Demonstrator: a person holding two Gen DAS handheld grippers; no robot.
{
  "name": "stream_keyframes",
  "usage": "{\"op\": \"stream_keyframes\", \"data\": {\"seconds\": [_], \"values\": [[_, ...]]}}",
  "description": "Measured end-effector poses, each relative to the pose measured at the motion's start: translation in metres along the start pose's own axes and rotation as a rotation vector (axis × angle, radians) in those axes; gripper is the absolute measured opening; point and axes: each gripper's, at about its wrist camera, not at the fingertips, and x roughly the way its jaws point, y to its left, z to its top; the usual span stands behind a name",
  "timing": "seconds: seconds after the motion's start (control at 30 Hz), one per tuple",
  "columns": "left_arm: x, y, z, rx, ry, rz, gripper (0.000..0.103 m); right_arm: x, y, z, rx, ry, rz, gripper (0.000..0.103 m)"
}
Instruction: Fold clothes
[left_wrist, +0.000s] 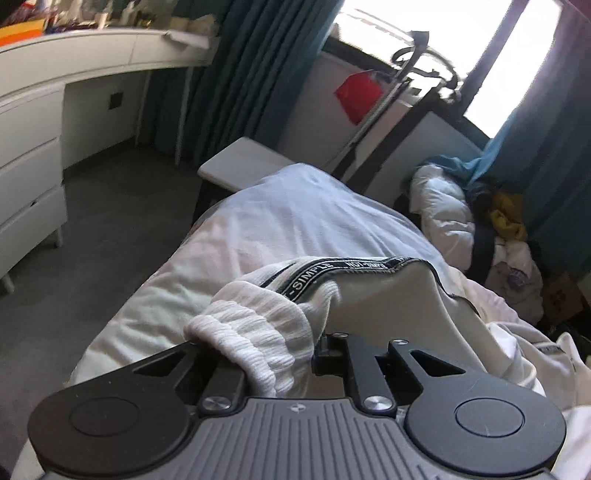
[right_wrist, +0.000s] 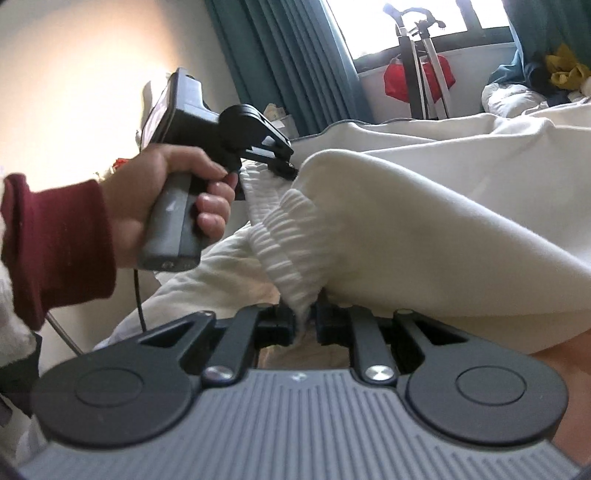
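A cream-white garment (left_wrist: 388, 314) with a ribbed elastic band (left_wrist: 251, 332) and a black lettered tape (left_wrist: 332, 273) hangs lifted above the bed. My left gripper (left_wrist: 275, 354) is shut on the ribbed band, which drapes over and hides its left finger. In the right wrist view the left gripper (right_wrist: 286, 168) sits up and to the left, held by a hand (right_wrist: 155, 192) in a maroon sleeve. My right gripper (right_wrist: 303, 323) is shut on the lower end of the same ribbed band (right_wrist: 291, 243). The garment's smooth body (right_wrist: 424, 221) spreads away to the right.
The bed (left_wrist: 295, 221) has a rumpled white cover. On the left a white dresser (left_wrist: 29, 166) stands on grey carpet (left_wrist: 110, 221). Teal curtains (left_wrist: 258, 74), a white bench (left_wrist: 240, 166), a red bag (left_wrist: 358, 94) and a clothes pile (left_wrist: 498, 221) lie beyond.
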Motion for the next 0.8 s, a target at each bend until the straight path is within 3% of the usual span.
{"op": "stream_keyframes", "data": {"seconds": [0.07, 0.13, 0.17, 0.2, 0.27, 0.43, 0.67, 0.8], "values": [[0.009, 0.01, -0.004, 0.008, 0.008, 0.0, 0.028, -0.004, -0.001, 0.002, -0.004, 0.005, 0.005, 0.024], [-0.001, 0.015, -0.01, 0.007, 0.014, -0.011, 0.041, -0.011, 0.0, 0.003, -0.011, 0.006, 0.004, 0.041], [-0.011, 0.018, -0.015, 0.001, 0.022, -0.013, 0.055, -0.016, 0.001, 0.003, -0.016, 0.004, 0.001, 0.058], [-0.022, 0.02, -0.021, 0.006, 0.018, -0.014, 0.061, -0.021, 0.002, 0.003, -0.022, 0.002, -0.003, 0.075], [-0.048, 0.022, -0.034, 0.033, -0.001, -0.014, 0.065, -0.031, 0.005, 0.002, -0.032, -0.003, -0.009, 0.085], [-0.121, 0.004, -0.068, 0.114, -0.044, -0.016, 0.07, -0.077, 0.01, 0.004, -0.063, -0.028, -0.025, 0.083], [-0.213, -0.064, -0.11, 0.206, -0.144, -0.065, 0.075, -0.158, -0.012, 0.025, -0.107, -0.117, -0.128, 0.084], [-0.249, -0.116, -0.139, 0.292, -0.172, -0.136, 0.076, -0.205, -0.024, 0.037, -0.132, -0.168, -0.187, 0.084]]}}
